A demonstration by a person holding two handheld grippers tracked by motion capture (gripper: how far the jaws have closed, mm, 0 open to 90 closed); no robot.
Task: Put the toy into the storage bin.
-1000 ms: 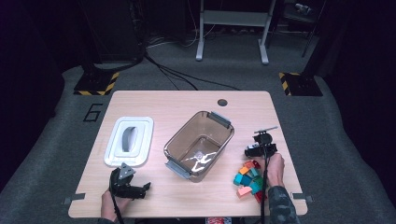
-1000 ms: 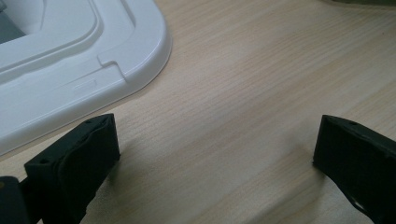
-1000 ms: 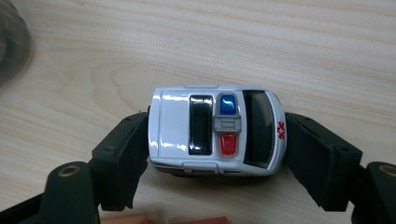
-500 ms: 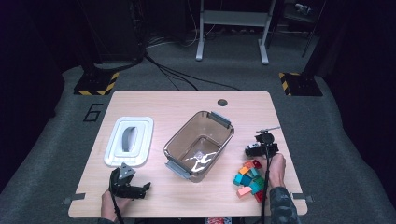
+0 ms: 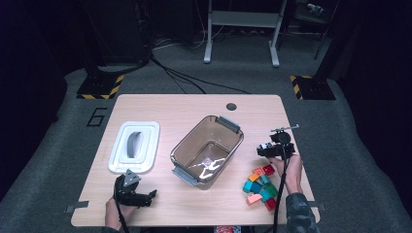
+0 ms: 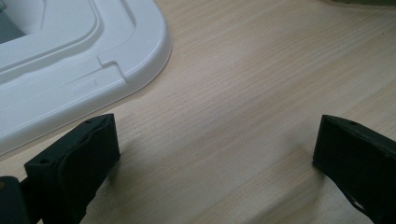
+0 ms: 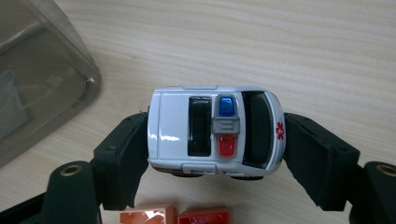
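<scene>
A white toy ambulance (image 7: 215, 133) with a blue and a red roof light sits lengthwise between the jaws of my right gripper (image 7: 215, 140), which is shut on its front and rear ends and holds it just above the wood. In the high view my right gripper (image 5: 266, 149) hovers right of the clear brown bin (image 5: 206, 150), above a pile of coloured blocks (image 5: 260, 187). My left gripper (image 5: 150, 195) rests near the table's front edge, below the white lid (image 5: 133, 145). In its own view my left gripper (image 6: 215, 154) stands open over bare wood beside the lid (image 6: 70, 70).
The bin's corner (image 7: 42, 79) lies just left of the held car. An orange block (image 7: 149, 217) and a red block (image 7: 203, 217) sit right below the jaws. A round cable hole (image 5: 231, 106) is at the table's far edge.
My right gripper has lifted a little with the toy ambulance in it. The left gripper has stayed where it was.
</scene>
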